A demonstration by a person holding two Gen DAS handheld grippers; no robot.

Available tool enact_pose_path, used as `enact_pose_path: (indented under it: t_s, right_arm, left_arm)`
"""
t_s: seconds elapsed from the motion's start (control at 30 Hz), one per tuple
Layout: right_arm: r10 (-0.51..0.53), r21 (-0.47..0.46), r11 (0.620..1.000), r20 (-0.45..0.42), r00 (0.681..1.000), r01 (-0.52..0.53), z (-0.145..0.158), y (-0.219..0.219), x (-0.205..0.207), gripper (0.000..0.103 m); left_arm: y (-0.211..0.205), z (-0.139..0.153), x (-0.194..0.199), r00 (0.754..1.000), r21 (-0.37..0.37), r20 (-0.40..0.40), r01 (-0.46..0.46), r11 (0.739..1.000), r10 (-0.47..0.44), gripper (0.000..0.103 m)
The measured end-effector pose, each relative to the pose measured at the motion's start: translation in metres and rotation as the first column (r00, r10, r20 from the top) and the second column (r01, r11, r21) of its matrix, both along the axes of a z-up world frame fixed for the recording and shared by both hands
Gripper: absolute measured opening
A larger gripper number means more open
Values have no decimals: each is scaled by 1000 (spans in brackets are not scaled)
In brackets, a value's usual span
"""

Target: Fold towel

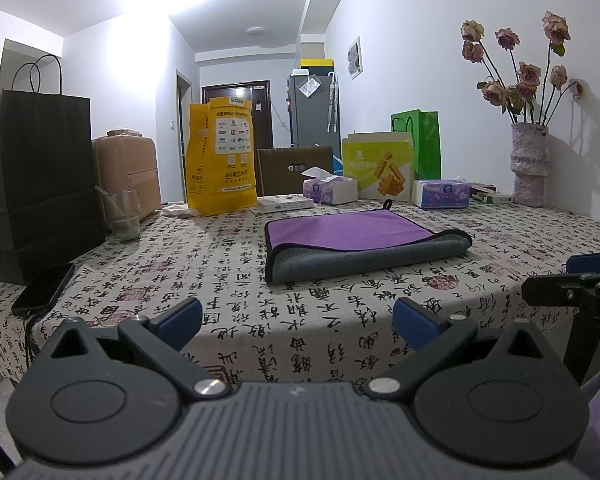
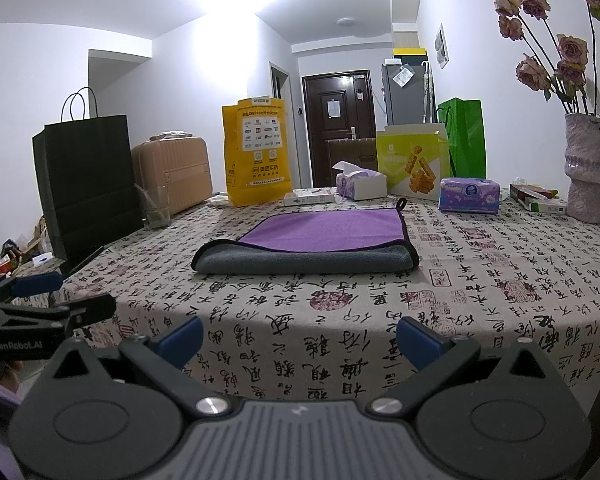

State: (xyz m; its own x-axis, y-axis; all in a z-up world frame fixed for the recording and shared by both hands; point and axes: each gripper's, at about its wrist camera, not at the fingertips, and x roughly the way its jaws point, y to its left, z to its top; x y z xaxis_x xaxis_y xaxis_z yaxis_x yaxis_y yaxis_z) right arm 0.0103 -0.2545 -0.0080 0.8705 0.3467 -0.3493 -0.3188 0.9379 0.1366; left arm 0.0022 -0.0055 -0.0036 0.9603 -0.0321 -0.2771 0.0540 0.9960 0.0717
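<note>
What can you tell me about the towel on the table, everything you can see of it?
The towel is plush microfibre by its look, purple on one face, grey on the other, edged in dark trim, with a small black hanging loop at its far corner. It lies flat on the calligraphy-print tablecloth, already folded once, the rounded grey fold facing the cameras. Nothing but the cloth touches it; neither tool touches it.

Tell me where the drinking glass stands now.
The drinking glass stands at the table's left side, between the black paper bag and the beige suitcase.
</note>
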Motion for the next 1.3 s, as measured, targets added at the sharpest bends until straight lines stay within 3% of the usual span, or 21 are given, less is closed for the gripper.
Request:
enact_pose_path:
  t_s: [1.13,1.3]
  right_arm:
    - [3,-9,1000,-8,1000,-3,-4,2,2,103]
    - [-17,-6,1000,-18,1000,17,-4,-3,12,103]
  left_arm:
    - [-2,-2,1,1000,0,1,-6,1000,6,103]
    - [-7,-7,13,999,12,-30,-15,1000,15,103]
